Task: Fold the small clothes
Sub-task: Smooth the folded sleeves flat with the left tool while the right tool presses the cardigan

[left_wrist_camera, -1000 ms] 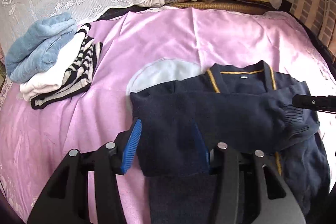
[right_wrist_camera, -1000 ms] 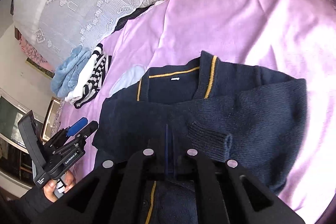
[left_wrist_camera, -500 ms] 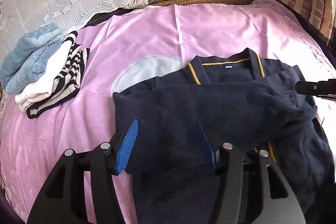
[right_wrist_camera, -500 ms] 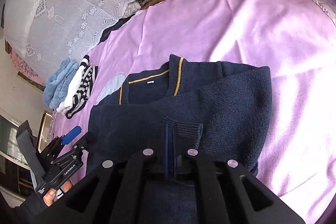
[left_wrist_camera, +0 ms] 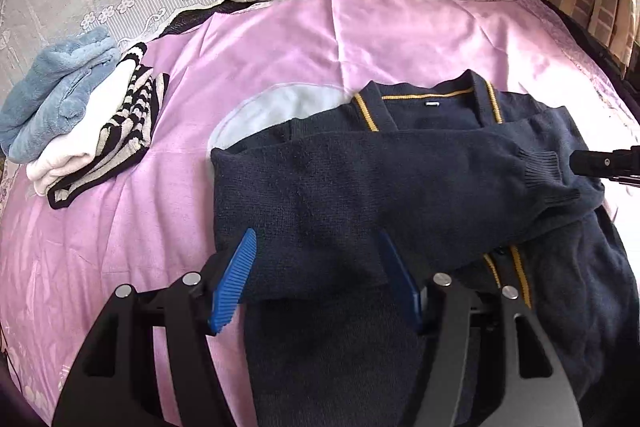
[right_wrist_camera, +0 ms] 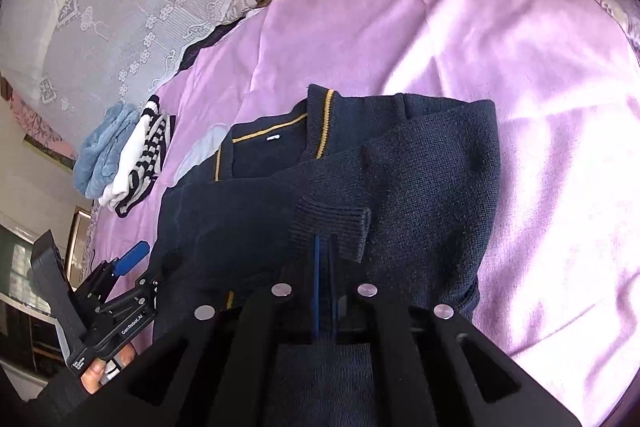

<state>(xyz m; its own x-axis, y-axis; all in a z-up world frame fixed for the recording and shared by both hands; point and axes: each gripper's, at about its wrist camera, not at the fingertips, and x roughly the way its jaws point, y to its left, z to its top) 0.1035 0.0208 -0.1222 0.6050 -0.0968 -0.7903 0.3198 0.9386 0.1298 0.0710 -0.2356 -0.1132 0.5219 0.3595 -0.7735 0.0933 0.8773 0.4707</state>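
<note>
Cardigan cuff [right_wrist_camera: 332, 227] pinched, right claw [right_wrist_camera: 324, 259]

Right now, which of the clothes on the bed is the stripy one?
The black-and-white top in the folded pile at the side. The fluffy blue one and the white one beside it are plain, and the dark blue cardigan only has yellow trim.

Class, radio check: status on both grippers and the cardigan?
Left gripper open, just widened, over cardigan. Right gripper shut at cuff. Nothing in the way.
</note>
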